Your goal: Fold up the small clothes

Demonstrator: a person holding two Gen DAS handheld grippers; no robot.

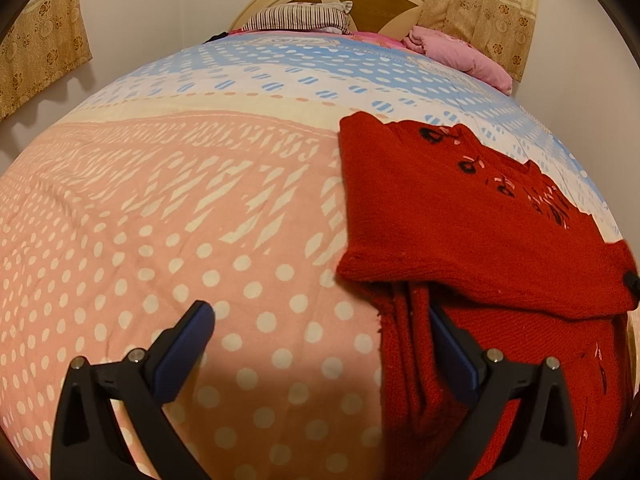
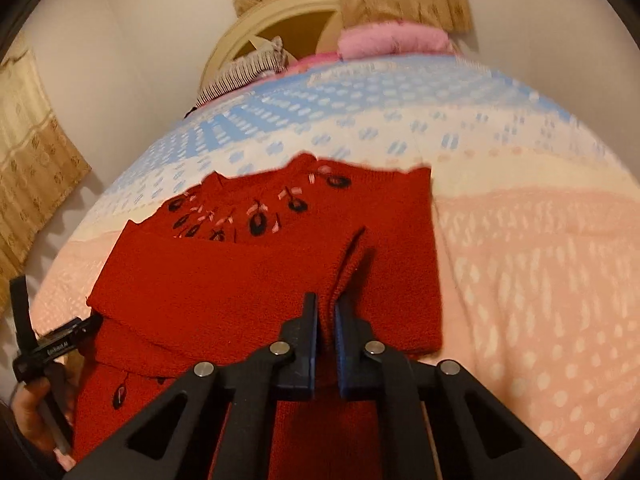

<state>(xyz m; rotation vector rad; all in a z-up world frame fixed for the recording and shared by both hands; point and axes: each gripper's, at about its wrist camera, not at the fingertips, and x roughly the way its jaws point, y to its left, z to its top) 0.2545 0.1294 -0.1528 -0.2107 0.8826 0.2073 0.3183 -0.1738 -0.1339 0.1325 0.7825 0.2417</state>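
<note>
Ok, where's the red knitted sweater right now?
The red knitted sweater lies partly folded on the pink dotted bedspread, right of centre in the left wrist view, with the right gripper pinching a ridge of it.

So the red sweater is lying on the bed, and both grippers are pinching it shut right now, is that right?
Not quite. Only the right gripper is shut on the red sweater, as the right wrist view shows. In the left wrist view the left gripper is wide open, with one finger over the bedspread and the other at the sweater's edge.
</note>
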